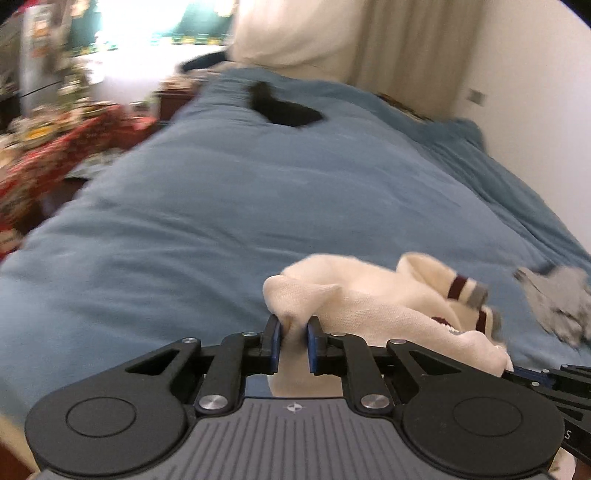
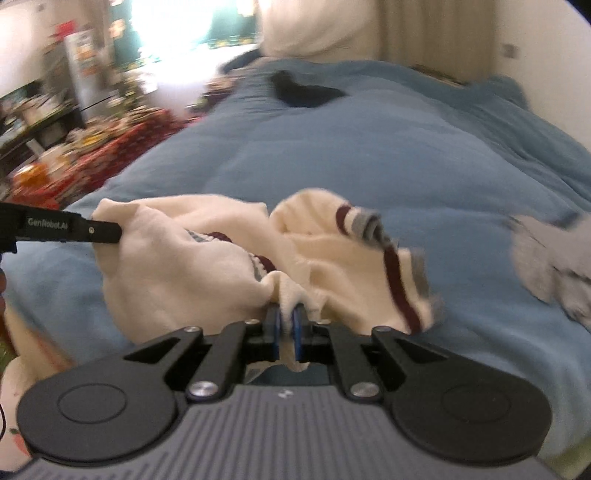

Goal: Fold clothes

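A bedroom is shown, blurred in both wrist views: a bright window (image 1: pixel 140 22) at the far end, pale curtains (image 1: pixel 399 40) along the right wall, and a cluttered red patterned surface (image 1: pixel 55 147) at the left. Most of each view is filled by a bed covered with a blue duvet (image 1: pixel 229 192). A large pale pillow (image 1: pixel 291 33) is seen at the head of the bed, and a black garment (image 1: pixel 284 107) lies on the duvet near it, well apart from everything else.

Near the foot of the bed a cream sweater (image 2: pixel 192 258) with maroon and grey striped trim is bunched up on the duvet. A grey garment (image 2: pixel 554 258) lies to its right, apart from it.

The sweater is gripped at two places. The left hand-held gripper (image 1: pixel 293 332) is clenched on a fold of the cream fabric, its blue-padded jaws drawn in with cloth pinched between them; in the right wrist view its black finger (image 2: pixel 96 232) is seen entering from the left and meeting the sweater's left edge. The right hand-held gripper (image 2: pixel 287 325) is likewise clamped on a ridge of cream fabric near the maroon trim, its jaws nearly together with only cloth between them.
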### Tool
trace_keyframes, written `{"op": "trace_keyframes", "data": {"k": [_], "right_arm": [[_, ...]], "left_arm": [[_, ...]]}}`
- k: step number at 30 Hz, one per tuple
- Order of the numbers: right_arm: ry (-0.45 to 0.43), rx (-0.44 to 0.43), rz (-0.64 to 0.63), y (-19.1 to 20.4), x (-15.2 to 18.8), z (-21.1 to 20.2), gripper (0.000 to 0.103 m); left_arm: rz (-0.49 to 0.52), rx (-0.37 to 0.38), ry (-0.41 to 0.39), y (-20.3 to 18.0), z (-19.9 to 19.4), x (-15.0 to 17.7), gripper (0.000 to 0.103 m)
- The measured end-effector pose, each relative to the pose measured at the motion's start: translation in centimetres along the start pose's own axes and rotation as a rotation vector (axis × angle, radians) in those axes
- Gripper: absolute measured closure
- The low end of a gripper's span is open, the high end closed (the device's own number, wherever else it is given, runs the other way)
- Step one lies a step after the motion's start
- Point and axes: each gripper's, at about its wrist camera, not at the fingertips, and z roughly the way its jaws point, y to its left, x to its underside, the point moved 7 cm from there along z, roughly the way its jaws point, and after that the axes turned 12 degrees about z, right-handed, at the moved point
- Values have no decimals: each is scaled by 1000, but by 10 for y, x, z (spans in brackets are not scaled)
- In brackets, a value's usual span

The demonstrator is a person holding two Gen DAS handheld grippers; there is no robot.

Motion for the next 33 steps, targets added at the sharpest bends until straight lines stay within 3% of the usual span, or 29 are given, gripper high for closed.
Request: {"op": "trace_keyframes", "data": {"k": [5, 9, 12, 19, 27, 30, 33], "right_arm": [[18, -69, -78, 60, 3, 8, 96], [16, -37, -63, 55, 7, 2, 96], [4, 13, -11, 18, 4, -5, 96], [-90, 170, 187, -109, -5, -39, 96], [-167, 301, 322, -236, -2, -76, 96], [-153, 327, 371, -267, 11, -76, 96], [-118, 326, 390, -277, 27, -61, 96]], "left_arm": [[-89, -41, 9, 40, -21, 18, 89], [-83, -27, 41, 25, -18, 29, 89], [-57, 41, 46, -7, -16, 22, 89], [119, 210, 67, -128, -9, 6, 89], [281, 358, 141, -256, 21, 13, 88], [324, 388, 185, -283, 31, 24, 88], [347, 374, 210, -285, 39, 31, 88]]}}
